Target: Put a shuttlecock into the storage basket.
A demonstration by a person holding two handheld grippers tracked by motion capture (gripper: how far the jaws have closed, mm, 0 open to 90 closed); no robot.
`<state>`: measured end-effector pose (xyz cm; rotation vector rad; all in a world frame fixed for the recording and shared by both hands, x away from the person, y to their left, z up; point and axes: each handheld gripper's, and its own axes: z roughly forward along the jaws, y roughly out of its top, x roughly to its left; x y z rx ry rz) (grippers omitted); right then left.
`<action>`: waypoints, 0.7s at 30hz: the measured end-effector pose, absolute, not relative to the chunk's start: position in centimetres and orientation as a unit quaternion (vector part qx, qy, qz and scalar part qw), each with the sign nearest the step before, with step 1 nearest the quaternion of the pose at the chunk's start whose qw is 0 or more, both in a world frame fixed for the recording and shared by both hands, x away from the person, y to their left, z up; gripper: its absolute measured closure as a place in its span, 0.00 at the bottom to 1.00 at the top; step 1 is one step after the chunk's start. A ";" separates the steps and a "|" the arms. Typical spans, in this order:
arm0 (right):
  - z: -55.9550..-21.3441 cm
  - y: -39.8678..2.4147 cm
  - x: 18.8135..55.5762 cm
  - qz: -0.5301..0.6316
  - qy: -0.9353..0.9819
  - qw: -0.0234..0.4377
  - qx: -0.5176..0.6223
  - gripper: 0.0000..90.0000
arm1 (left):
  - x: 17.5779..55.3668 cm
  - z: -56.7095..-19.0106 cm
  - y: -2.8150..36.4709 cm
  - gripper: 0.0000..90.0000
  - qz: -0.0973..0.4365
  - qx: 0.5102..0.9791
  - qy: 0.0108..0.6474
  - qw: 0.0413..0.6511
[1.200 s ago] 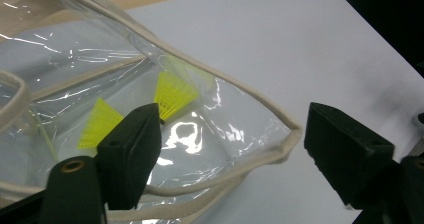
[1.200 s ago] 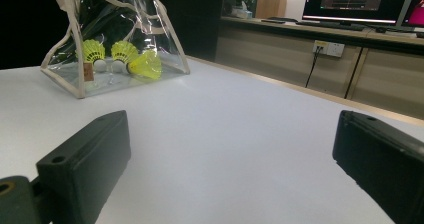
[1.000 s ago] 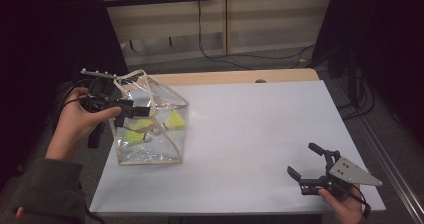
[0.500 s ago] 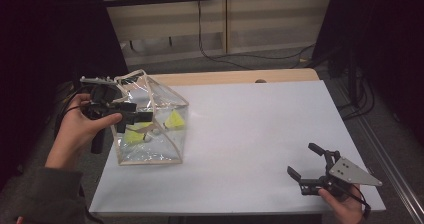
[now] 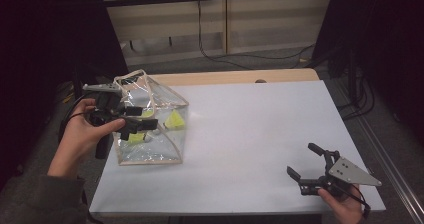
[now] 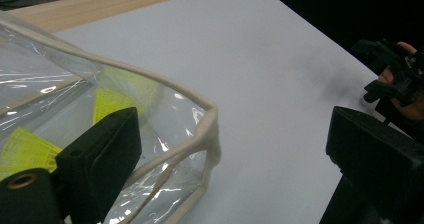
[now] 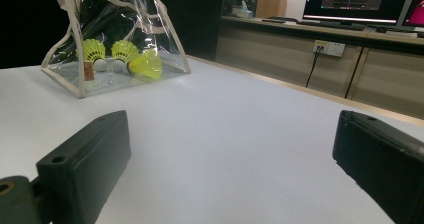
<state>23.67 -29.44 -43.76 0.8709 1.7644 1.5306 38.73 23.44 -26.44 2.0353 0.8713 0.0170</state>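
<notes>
High view: pouch (image 5: 150, 129) beside left gripper (image 5: 142, 118)

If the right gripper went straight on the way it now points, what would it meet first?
Most likely the clear bag with yellow shuttlecocks inside, standing far across the white table. The right gripper has its fingers open, and the stretch between looks free, though the bag sits somewhat off to one side, so it might pass by.

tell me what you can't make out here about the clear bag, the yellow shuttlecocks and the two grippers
- Shuttlecocks: exact count unclear; in the high view the left gripper covers part of the clear bag, and glare blurs them in the left gripper view.
- Small tag inside the bag: too small to read in the right gripper view.
- Right gripper: its handle is cut off by the high view's bottom edge.
- The bag's opening: cannot tell whether it is open or closed.
</notes>
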 end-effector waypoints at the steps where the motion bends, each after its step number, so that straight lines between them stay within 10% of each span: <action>1: -43.8 -29.5 23.7 0.582 0.670 0.320 0.331 0.02 | 38.7 -26.5 23.4 0.08 0.007 0.822 0.351 0.448; 21: -43.8 -29.4 23.7 0.583 0.671 0.318 0.331 0.02 | 38.0 -25.7 23.5 0.09 0.010 0.821 0.339 0.460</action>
